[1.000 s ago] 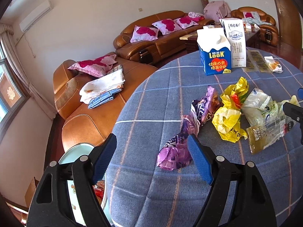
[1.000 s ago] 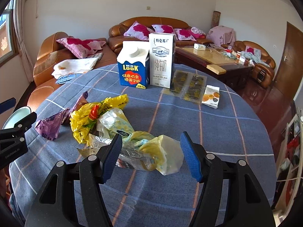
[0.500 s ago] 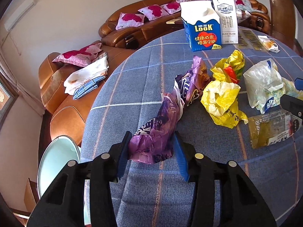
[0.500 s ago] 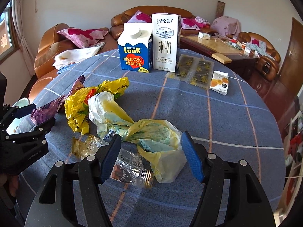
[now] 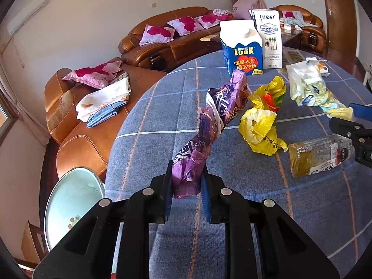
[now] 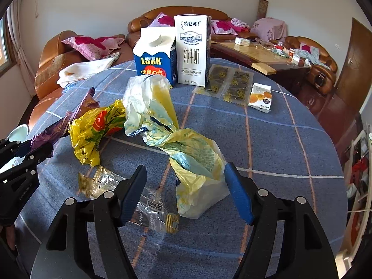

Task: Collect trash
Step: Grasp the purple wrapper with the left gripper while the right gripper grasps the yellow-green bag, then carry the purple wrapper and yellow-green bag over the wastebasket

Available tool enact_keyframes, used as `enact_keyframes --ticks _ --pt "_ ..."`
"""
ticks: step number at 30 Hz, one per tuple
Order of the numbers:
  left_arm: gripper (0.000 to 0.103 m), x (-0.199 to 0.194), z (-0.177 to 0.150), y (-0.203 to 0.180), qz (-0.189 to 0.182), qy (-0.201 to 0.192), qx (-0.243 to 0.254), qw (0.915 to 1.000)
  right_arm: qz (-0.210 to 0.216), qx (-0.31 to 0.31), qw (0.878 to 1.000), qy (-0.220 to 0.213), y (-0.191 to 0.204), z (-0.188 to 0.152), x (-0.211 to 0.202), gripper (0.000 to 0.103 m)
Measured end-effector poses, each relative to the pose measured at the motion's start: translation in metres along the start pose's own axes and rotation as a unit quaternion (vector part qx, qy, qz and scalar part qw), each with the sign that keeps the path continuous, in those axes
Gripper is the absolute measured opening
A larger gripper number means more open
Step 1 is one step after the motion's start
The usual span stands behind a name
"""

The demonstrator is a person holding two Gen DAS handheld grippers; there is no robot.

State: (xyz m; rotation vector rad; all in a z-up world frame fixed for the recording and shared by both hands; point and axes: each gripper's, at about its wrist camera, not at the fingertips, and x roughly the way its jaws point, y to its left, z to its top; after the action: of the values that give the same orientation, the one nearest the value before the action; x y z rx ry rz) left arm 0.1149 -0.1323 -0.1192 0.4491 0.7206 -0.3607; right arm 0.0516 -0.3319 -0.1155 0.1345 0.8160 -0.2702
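Two grippers worked: left gripper [image 5: 186, 194] had just clenched the purple wrapper [image 5: 210, 125] – its 12 o'clock tail might snag the yellow bag [image 5: 260, 127]; right gripper [image 6: 186, 193] gaped, empty

The table [image 6: 267, 139] is being covered by a blue checked cloth. Behind the table, a brown leather sofa [image 5: 167, 44] is being occupied by pink floral cushions [image 5: 158, 32]. Folded cloths [image 5: 104, 97] are being carried by a brown seat [image 5: 76, 116] left of the table. A pale round basin [image 5: 69, 200] is being shown low beside the table's left edge.
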Motion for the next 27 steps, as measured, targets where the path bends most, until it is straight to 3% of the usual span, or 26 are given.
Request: enact_keyframes --ticks 1,3,15,27 --pt "0.021 -0.005 -0.002 0.002 0.001 -0.004 -0.001 1.0 0.004 0.002 1.0 -0.001 -0.001 -0.001 -0.002 0.067" --pt "0.021 -0.013 -0.006 0.006 0.003 -0.009 -0.006 0.9999 0.001 0.002 1.0 -0.005 0.0 -0.002 -0.006 0.035" --pt "0.021 -0.041 -0.013 0.015 0.007 -0.026 -0.021 0.9994 0.022 0.004 1.0 -0.007 0.001 -0.01 -0.017 0.025" --pt "0.021 -0.055 -0.018 0.029 0.016 -0.03 -0.042 0.9986 0.037 0.031 0.997 -0.053 -0.001 -0.02 -0.049 0.023"
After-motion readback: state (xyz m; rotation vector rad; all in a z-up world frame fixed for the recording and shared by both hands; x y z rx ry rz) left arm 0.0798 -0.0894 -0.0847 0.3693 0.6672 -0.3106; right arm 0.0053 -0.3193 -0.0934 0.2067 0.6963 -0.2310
